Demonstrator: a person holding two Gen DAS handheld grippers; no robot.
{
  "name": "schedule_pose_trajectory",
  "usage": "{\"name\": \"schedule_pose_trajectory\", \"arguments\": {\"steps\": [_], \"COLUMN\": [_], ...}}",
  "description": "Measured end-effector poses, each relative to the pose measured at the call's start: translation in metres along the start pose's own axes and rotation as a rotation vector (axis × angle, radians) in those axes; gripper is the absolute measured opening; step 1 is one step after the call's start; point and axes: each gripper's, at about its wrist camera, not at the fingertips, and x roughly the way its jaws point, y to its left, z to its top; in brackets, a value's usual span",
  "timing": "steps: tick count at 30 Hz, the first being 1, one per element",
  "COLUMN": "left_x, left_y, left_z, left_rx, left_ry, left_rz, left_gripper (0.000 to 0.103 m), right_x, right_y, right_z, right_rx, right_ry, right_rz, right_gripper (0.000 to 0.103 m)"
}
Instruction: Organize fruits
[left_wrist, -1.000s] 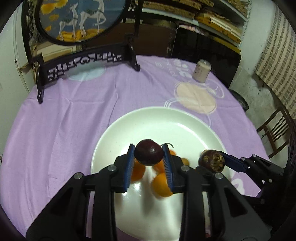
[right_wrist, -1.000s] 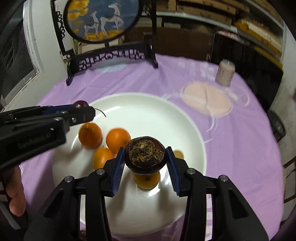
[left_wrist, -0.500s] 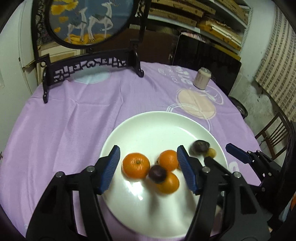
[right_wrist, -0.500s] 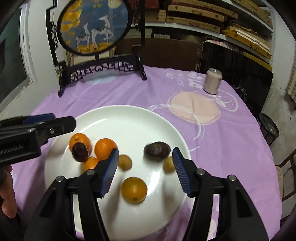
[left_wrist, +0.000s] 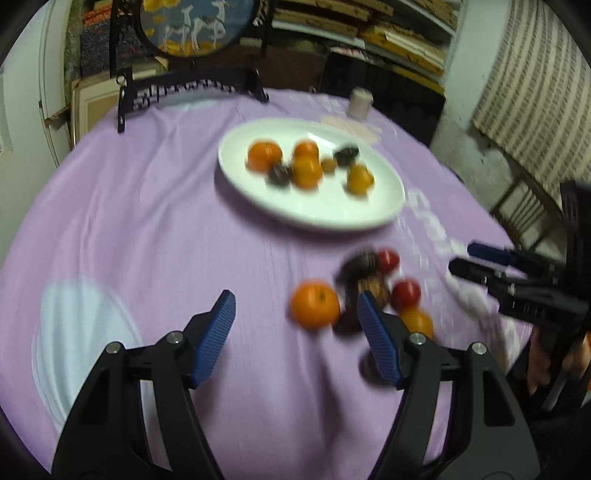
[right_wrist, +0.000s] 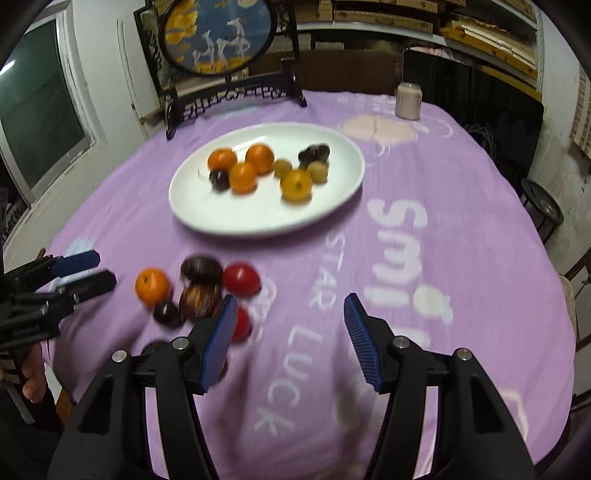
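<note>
A white plate (left_wrist: 314, 221) (right_wrist: 258, 225) on the purple tablecloth holds several oranges, two dark round fruits and small yellow fruits. Nearer to me a loose pile lies on the cloth: an orange (left_wrist: 314, 304) (right_wrist: 152, 286), dark fruits (left_wrist: 362, 262) (right_wrist: 201, 269) and red fruits (left_wrist: 406, 293) (right_wrist: 242, 280). My left gripper (left_wrist: 294, 299) hovers over the pile's left side, its jaws opening with nothing gripped. My right gripper (right_wrist: 291, 299) is open and empty, just right of the pile. Each gripper appears in the other's view: the left gripper (right_wrist: 85, 269), the right gripper (left_wrist: 469, 254).
A round painted screen on a black carved stand (right_wrist: 221, 37) stands at the table's far side. A pale can (right_wrist: 408, 99) sits at the far right. A wooden chair (left_wrist: 524, 206) and a dark stool (right_wrist: 543, 203) stand beside the table's right edge.
Both grippers opened and let their dark fruits drop onto the plate. Both then pulled back from the plate to the loose pile at the near edge.
</note>
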Motion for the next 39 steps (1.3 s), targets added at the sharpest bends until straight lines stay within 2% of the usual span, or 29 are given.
{"name": "schedule_pose_trajectory", "arguments": {"steps": [7, 15, 18, 19, 23, 25, 29, 33, 37, 38, 39], "left_x": [-0.009, -0.020, -0.025, -0.025, -0.019, -0.013, -0.001, 0.021, 0.039, 0.040, 0.041], "left_y": [-0.009, -0.005, -0.011, -0.014, -0.024, -0.028, -0.043, -0.060, -0.065, -0.068, -0.069], "left_z": [-0.021, -0.031, -0.035, -0.036, -0.039, -0.040, -0.040, -0.041, -0.040, -0.039, -0.039], "left_rx": [0.021, 0.016, 0.040, 0.051, 0.068, 0.070, 0.091, 0.115, 0.116, 0.129, 0.134], "left_ry": [0.020, 0.015, 0.009, 0.011, 0.044, 0.067, 0.095, 0.148, 0.172, 0.160, 0.159], "left_rz": [-0.035, -0.032, -0.046, -0.055, -0.075, -0.088, -0.122, -0.116, -0.071, -0.044, -0.031], "left_gripper": [0.074, 0.074, 0.076, 0.076, 0.077, 0.077, 0.077, 0.077, 0.070, 0.064, 0.052], "right_x": [-0.009, 0.010, 0.019, 0.024, 0.036, 0.026, -0.003, -0.018, -0.020, -0.021, -0.020], "right_y": [0.029, 0.051, 0.057, 0.059, 0.063, 0.057, 0.026, 0.001, -0.006, -0.007, -0.008], "right_z": [-0.019, -0.038, -0.035, -0.033, -0.032, -0.033, -0.036, -0.043, -0.052, -0.054, -0.055], "right_rx": [-0.076, -0.127, -0.143, -0.143, -0.159, -0.141, -0.069, -0.013, 0.000, -0.002, -0.002], "right_ry": [0.044, 0.114, 0.094, 0.100, 0.125, 0.120, 0.053, 0.030, 0.031, 0.031, 0.030], "right_rz": [0.089, 0.104, 0.093, 0.106, 0.090, 0.094, 0.012, -0.005, 0.021, 0.029, 0.033], "right_gripper": [0.060, 0.060, 0.049, 0.040, 0.036, 0.036, 0.036, 0.036, 0.036, 0.036, 0.036]}}
